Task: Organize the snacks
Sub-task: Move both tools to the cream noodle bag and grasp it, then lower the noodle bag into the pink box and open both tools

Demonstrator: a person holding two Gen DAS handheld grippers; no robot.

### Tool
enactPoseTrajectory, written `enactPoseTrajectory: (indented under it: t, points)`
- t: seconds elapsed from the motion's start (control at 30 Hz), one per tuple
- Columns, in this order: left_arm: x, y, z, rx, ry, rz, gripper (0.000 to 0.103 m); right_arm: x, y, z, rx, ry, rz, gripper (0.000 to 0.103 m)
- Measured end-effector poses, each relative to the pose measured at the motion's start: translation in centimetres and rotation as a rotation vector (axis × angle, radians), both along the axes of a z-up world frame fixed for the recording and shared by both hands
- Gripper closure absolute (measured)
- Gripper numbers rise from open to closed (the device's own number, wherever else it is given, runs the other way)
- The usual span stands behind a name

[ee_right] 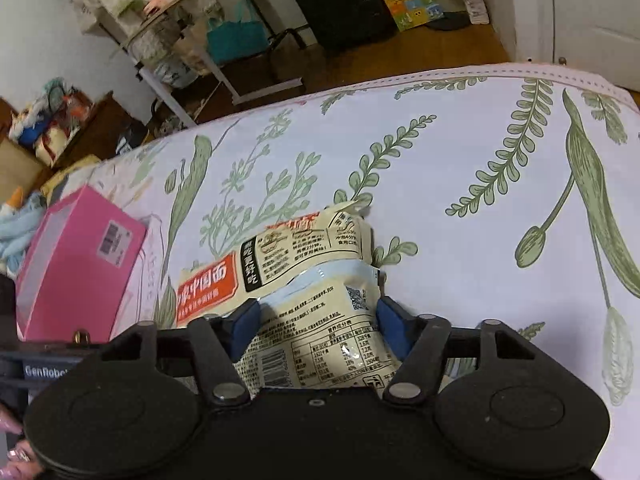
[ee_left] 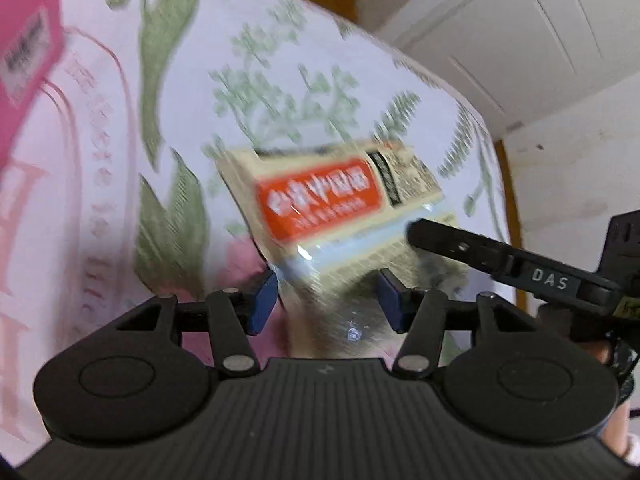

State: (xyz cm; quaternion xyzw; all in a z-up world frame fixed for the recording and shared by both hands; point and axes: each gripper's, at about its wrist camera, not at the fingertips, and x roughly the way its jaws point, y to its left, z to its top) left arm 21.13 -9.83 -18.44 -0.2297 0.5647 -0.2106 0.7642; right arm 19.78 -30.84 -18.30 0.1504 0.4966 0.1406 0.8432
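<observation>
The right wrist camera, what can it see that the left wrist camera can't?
Only the right wrist view shows the black suitcase, the teal bag and the metal rack on the floor. Only the left wrist view shows the white door and the right gripper from outside. Both show the leafy cloth, the pink box and the noodle packet.

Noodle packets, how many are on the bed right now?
2. One noodle packet lies on the floral sheet; the second packet overlaps its near edge, between the right gripper's pads. Others may be hidden.
</observation>
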Motion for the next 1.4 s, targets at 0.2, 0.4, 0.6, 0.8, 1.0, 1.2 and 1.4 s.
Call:
enactPoseTrajectory:
  t: [0.2,0.4,0.6,0.8,1.0,1.2,1.4]
  points:
    - [-2.2,-0.6,2.0,0.117,-0.086,-0.103,0.053,-2.6,1.6,1.3,0.003,0.061,0.037,0.045]
    - [-5.1,1.5,3.9,0.147,-0.107,-0.15,0.053,-5.7,4.8,2.5,-0.049,0.09,0.064,0.045]
    - [-8.0,3.7,6.3,0.179,-0.142,-0.168,0.053,-8.7,7.2,4.9,-0.074,0.041,0.094,0.047]
    - [-11.1,6.4,10.7,0.262,-0.192,-0.176,0.053,-11.0,9.9,8.3,-0.028,-0.014,0.13,0.047]
    - [-12.4,11.1,13.4,0.232,-0.192,-0.146,0.053,-11.9,13.3,11.8,-0.002,-0.057,0.181,0.047]
    - [-13.5,17.0,15.0,0.212,-0.235,-0.067,0.053,-11.4,18.1,13.4,0.009,-0.082,0.27,0.051]
    - [-12.6,23.9,16.5,0.21,-0.28,0.054,0.053,-8.6,22.7,14.1,0.077,-0.137,0.339,0.06]
